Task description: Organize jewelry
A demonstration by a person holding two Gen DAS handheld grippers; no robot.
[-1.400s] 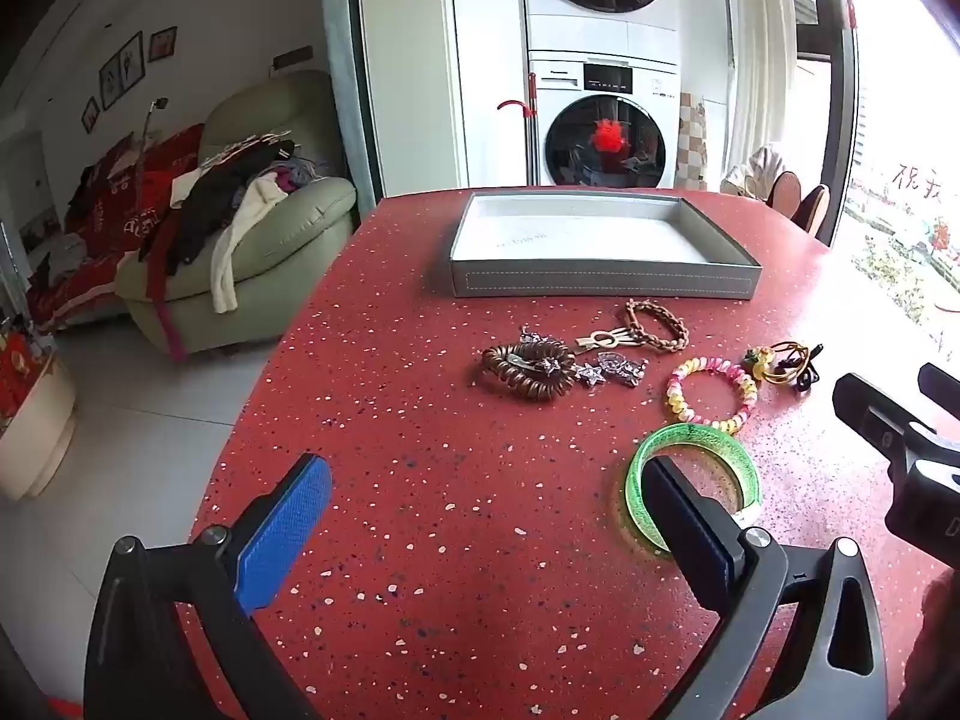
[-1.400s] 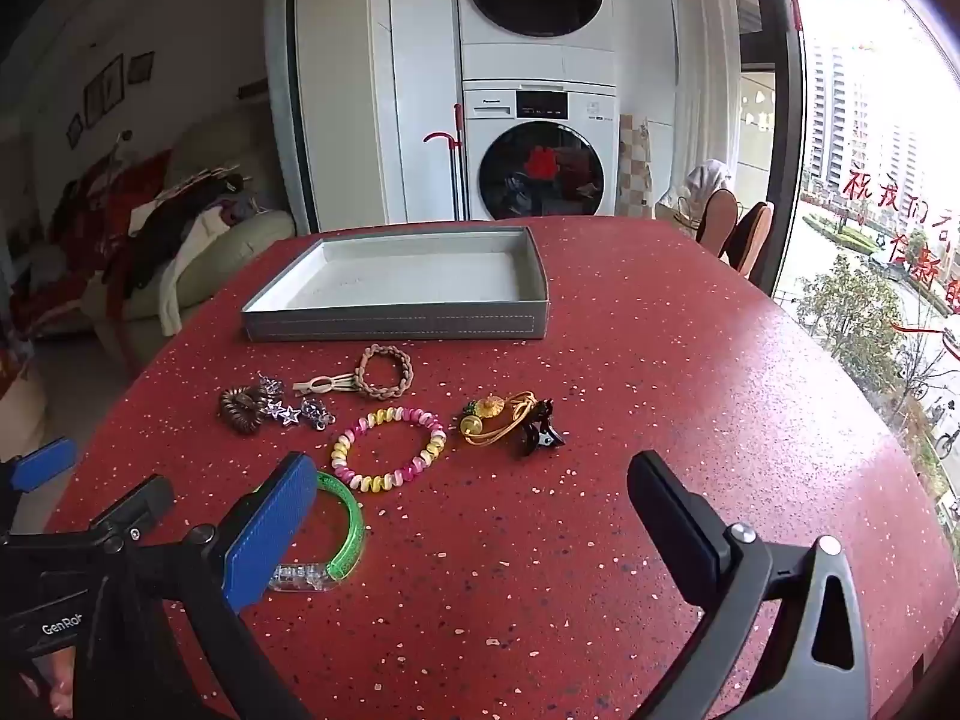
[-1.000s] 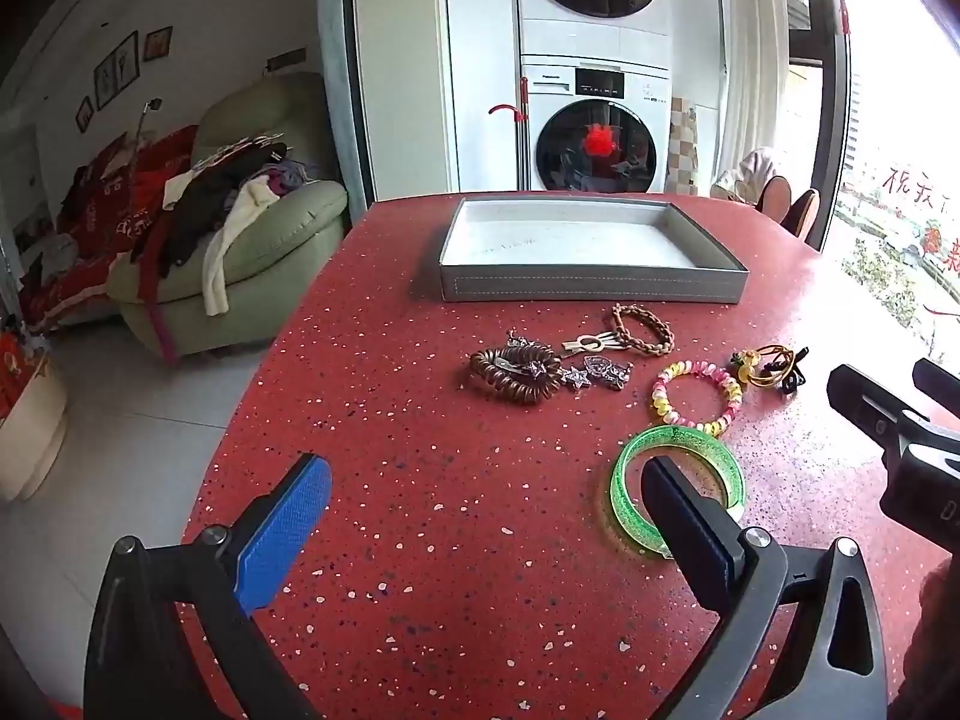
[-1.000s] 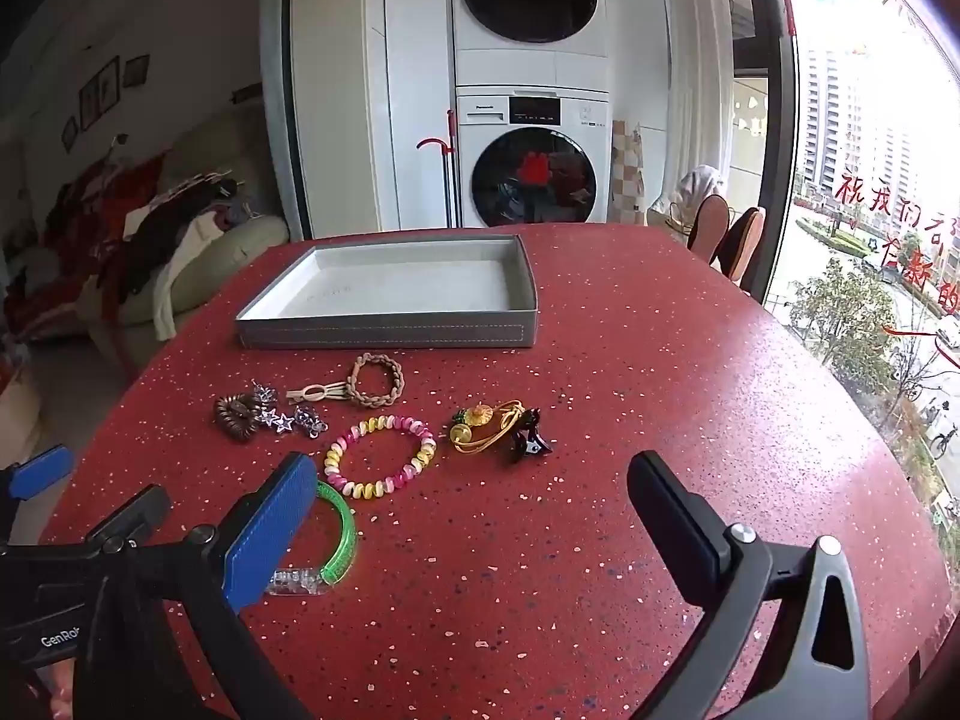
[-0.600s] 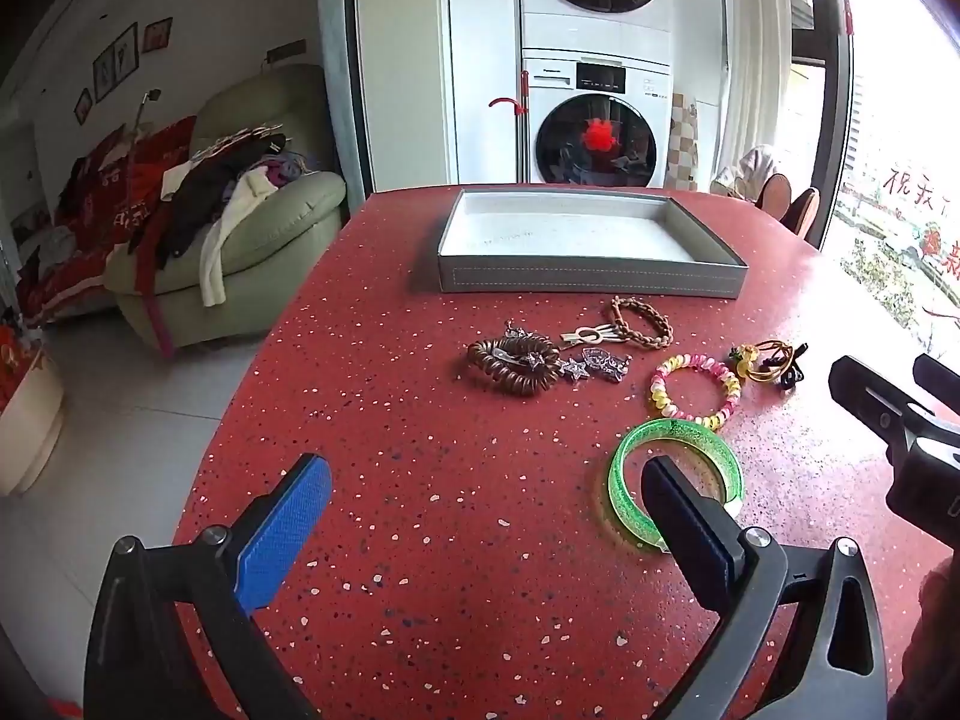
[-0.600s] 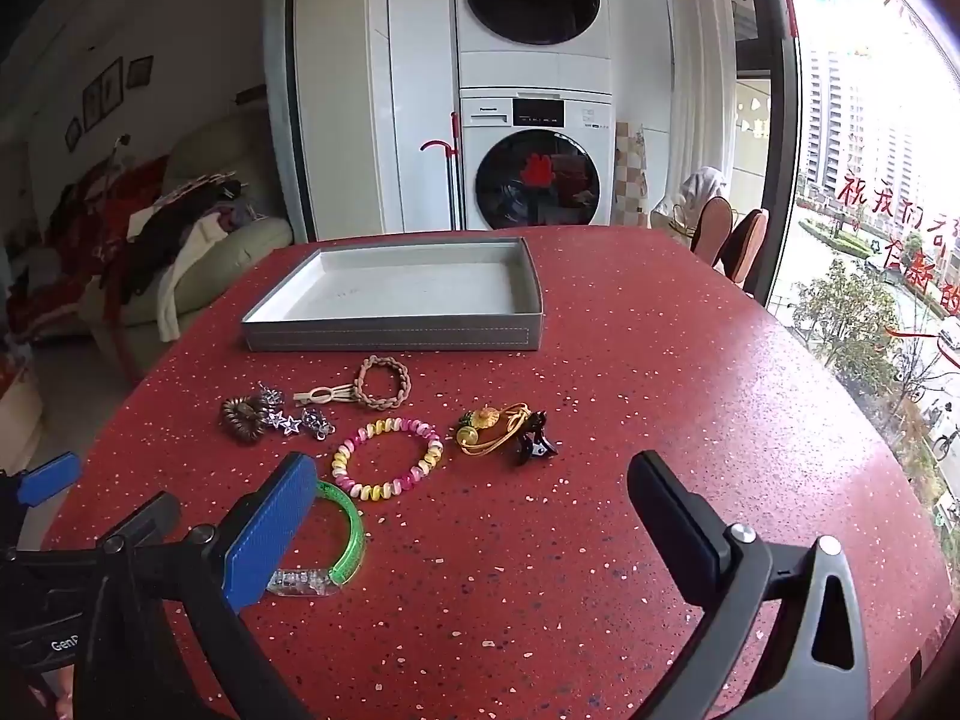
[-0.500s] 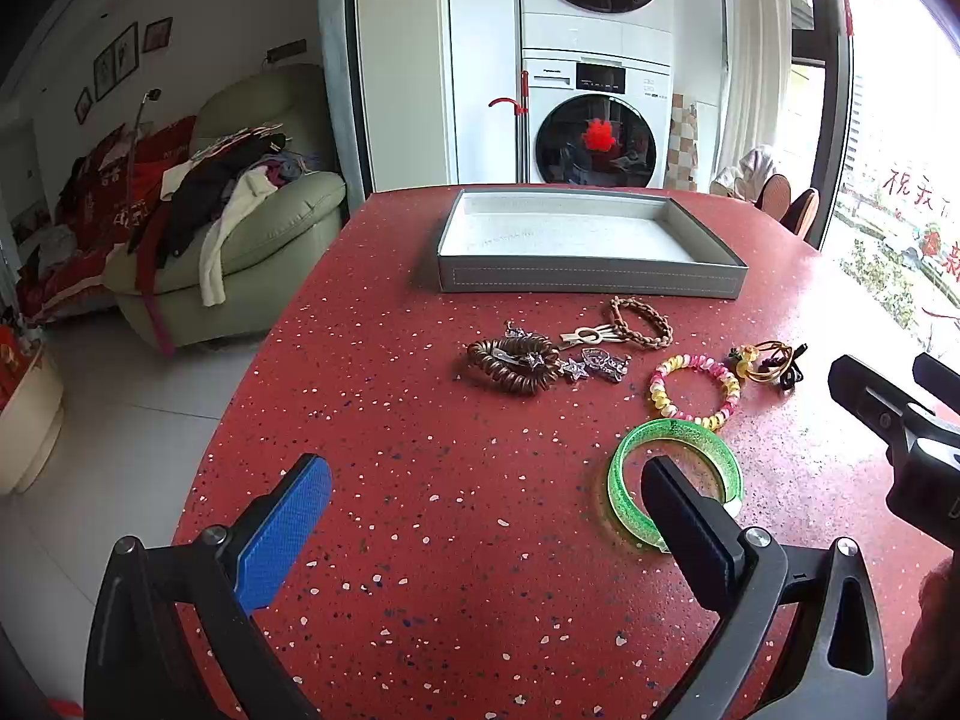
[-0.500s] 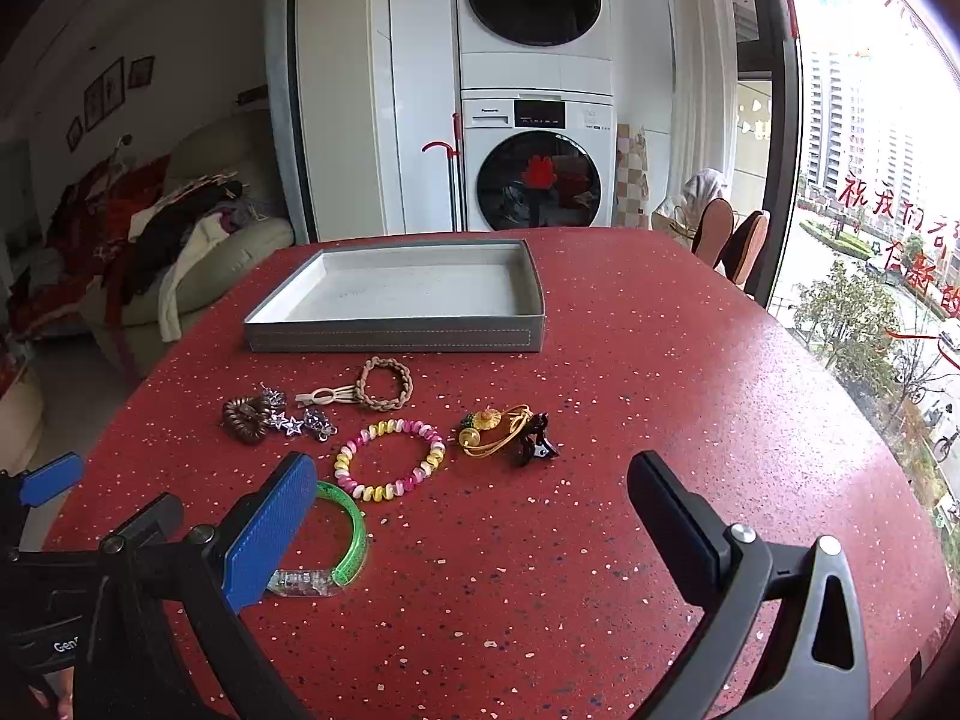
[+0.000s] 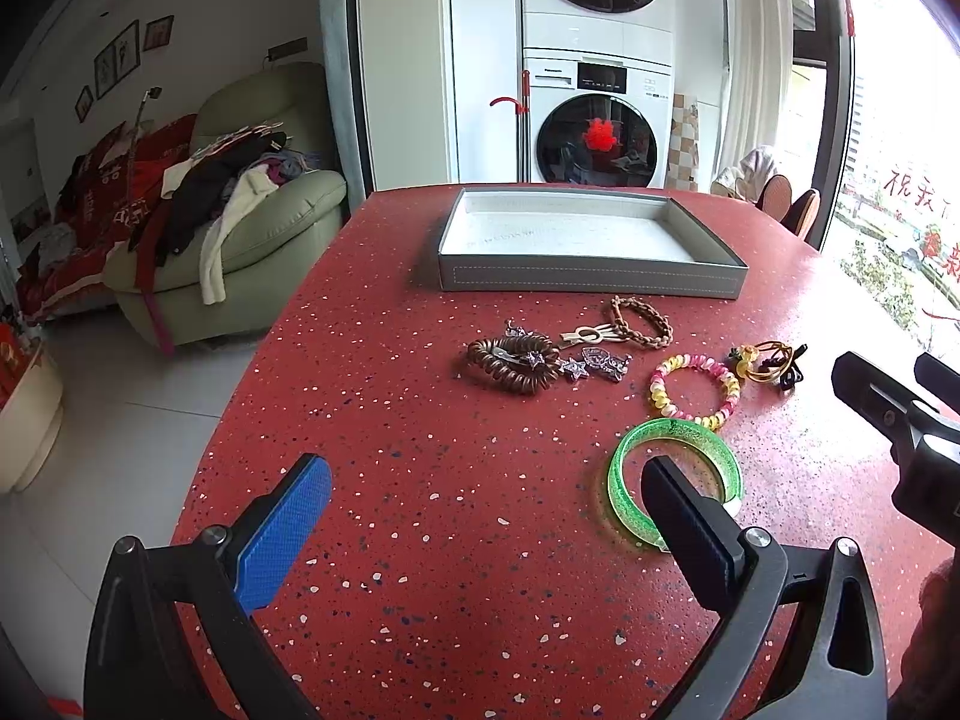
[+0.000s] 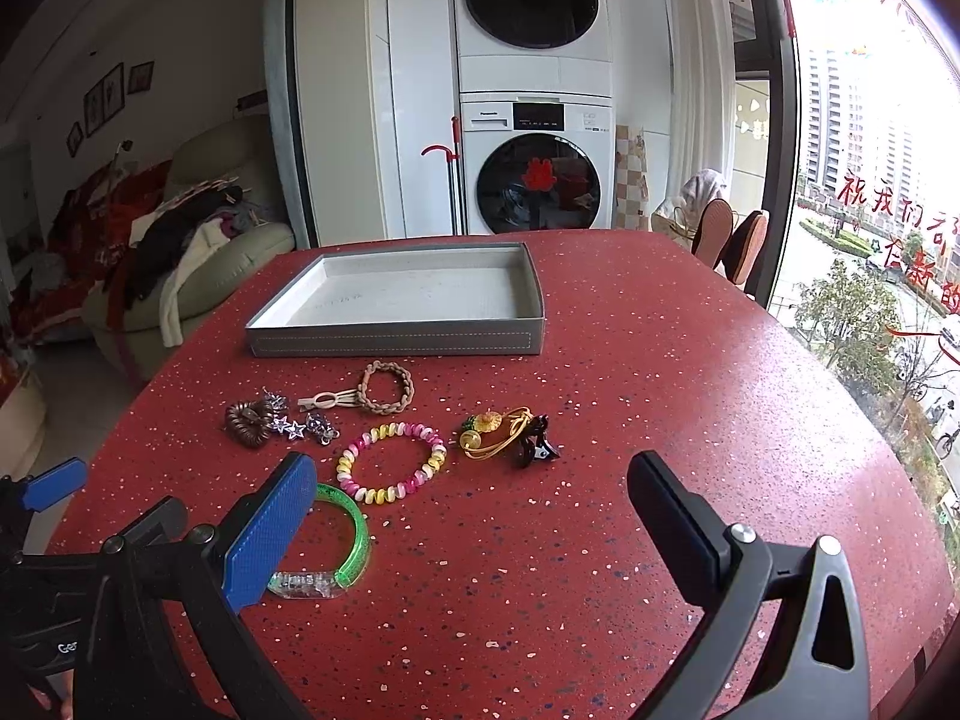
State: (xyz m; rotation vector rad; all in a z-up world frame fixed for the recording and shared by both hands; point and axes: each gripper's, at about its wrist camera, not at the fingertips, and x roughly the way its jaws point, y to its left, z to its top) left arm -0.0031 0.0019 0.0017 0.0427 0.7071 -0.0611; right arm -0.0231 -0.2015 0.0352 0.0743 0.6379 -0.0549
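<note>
Your left gripper (image 9: 486,504) and right gripper (image 10: 474,498) both gape empty; the translucent green plastic bangle (image 9: 675,477) lies flat on the red speckled table (image 9: 420,432), just beyond your left gripper's black right finger (image 9: 690,525).

A round red desk (image 9: 420,480) with white speckles fills the foreground. Beyond its far edge stand two stacked white front-loading laundry machines (image 9: 594,120), each with a red ornament on its dark round door. A red-handled mop (image 10: 453,180) leans just left of the lower machine. To the left, a pale green leather armchair (image 9: 258,228) is heaped with dark, white and red clothes (image 9: 198,192). Small framed pictures (image 9: 123,63) hang on the white wall above it. On the right, two brown chair backs (image 10: 729,237) stand beside a tall window (image 10: 870,180) bearing red Chinese characters, with apartment towers and trees outside.
</note>
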